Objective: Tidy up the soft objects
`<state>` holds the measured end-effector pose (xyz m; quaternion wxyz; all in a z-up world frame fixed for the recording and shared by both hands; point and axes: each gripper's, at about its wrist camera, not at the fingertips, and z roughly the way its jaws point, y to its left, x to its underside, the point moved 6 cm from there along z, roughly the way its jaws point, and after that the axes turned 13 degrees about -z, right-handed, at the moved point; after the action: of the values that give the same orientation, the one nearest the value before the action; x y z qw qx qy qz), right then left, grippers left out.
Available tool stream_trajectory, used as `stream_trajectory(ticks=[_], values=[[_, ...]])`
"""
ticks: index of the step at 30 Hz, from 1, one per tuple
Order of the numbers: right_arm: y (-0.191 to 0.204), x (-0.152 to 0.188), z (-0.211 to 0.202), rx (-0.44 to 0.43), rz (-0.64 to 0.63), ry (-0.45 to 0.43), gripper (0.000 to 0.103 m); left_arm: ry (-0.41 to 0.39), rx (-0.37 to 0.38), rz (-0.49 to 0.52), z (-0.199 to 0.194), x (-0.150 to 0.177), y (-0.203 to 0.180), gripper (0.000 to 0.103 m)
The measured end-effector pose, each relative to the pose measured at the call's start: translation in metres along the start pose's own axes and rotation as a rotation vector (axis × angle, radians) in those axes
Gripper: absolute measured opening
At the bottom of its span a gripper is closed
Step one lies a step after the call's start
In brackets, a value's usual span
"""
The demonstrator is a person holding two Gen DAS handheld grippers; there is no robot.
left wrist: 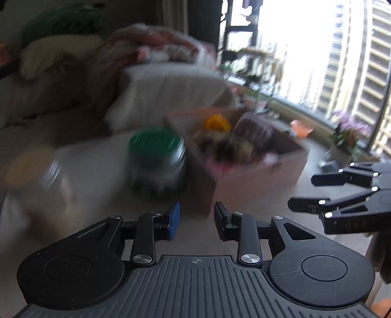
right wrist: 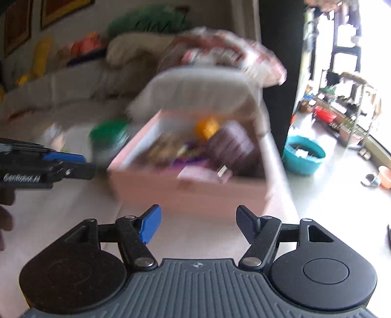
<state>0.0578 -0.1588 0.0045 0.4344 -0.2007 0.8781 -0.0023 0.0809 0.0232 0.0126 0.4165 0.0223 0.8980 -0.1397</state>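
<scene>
**Two empty grippers held before a pink box on a pale sofa**

A pale cushioned sofa seat [right wrist: 73, 220] carries everything, with a bright window and balcony off to the right; both views are smeared by motion blur.

Nearest the pink box [right wrist: 190, 193], the right gripper [right wrist: 198, 223] points level and straight at its front wall, jaws spread wide with nothing between them. The left gripper [left wrist: 196, 220] is aimed at the box's near left corner, its jaws parted more narrowly and also empty. In the right wrist view the left gripper [right wrist: 83, 162] juts in from the left of the box, roughly level with its rim, clear of it.

The pink box [left wrist: 256, 176] is open-topped and holds soft things: a yellow-orange item [right wrist: 207, 128], a purplish striped bundle [right wrist: 234, 146] and a mottled brown plush [left wrist: 227, 144]; finer detail is too blurred to tell. Just left of the box stands a jar with a green lid [left wrist: 156, 161].

Behind the box lies a white cushion [right wrist: 195, 93], with a reddish patterned blanket [right wrist: 227, 53] heaped on it. Farther back left sit a beige pillow [right wrist: 136, 49] and a green pillow [right wrist: 146, 22].
</scene>
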Motion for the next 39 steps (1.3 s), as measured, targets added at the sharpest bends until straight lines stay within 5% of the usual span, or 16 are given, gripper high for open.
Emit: stream_trajectory(ticks=[5, 13, 20, 39], values=[[0.05, 0.02, 0.024, -0.082, -0.017, 0.101, 0.074, 0.073, -0.134, -0.101, 0.003, 0.045, 0.026, 0.035], [0.042, 0.021, 0.037, 0.031, 0.057, 0.121, 0.103, -0.013, -0.207, -0.129, 0.006, 0.055, 0.01, 0.056], [0.035, 0.031, 0.027, 0.054, 0.068, 0.08, 0.103, -0.099, -0.273, -0.149, 0.007, 0.061, -0.002, 0.058], [0.035, 0.031, 0.031, 0.069, 0.07, 0.027, 0.103, -0.104, -0.281, -0.155, 0.009, 0.059, -0.004, 0.059]])
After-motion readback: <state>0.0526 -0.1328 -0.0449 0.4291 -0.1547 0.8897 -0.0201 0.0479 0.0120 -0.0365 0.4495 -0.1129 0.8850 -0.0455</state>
